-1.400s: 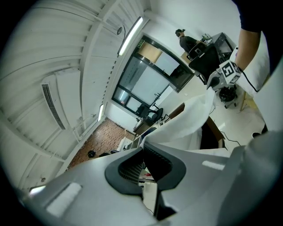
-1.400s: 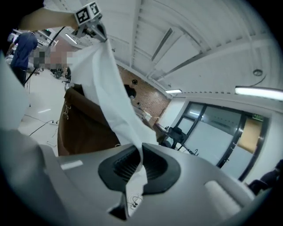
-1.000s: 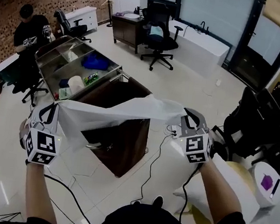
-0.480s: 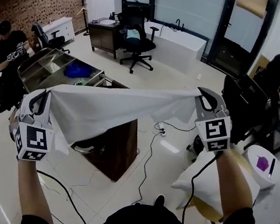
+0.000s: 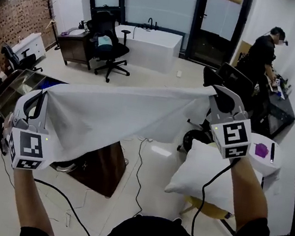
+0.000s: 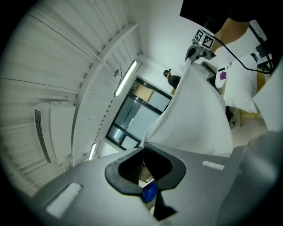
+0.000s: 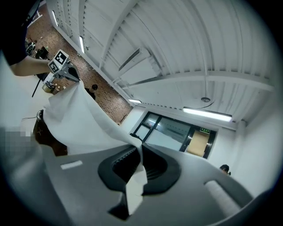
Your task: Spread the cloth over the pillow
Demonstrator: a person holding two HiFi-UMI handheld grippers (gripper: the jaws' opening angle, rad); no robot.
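Observation:
A white cloth [image 5: 120,116] hangs stretched in the air between my two grippers. My left gripper [image 5: 39,98] is shut on one corner at the left of the head view; my right gripper [image 5: 216,96] is shut on the other corner, held higher at the right. The cloth [image 6: 194,119] runs from the left jaws toward the right gripper [image 6: 197,46], and a cloth [image 7: 79,119] corner sticks out behind the right jaws while the left gripper [image 7: 66,70] shows far off. A white pillow [image 5: 205,170] lies on a round stool below my right forearm, uncovered.
A dark wooden cabinet [image 5: 96,165] stands under the cloth, with a metal tray trolley [image 5: 15,86] behind it. A small round white table [image 5: 265,154] holds a purple object. Office chairs [image 5: 106,45], a white counter [image 5: 148,40] and a standing person [image 5: 265,50] are farther off. Cables cross the floor.
The view has swung right, bringing the pillow toward the middle. Both grippers have risen and spread apart, and the cloth has gone from sagging to taut and wide.

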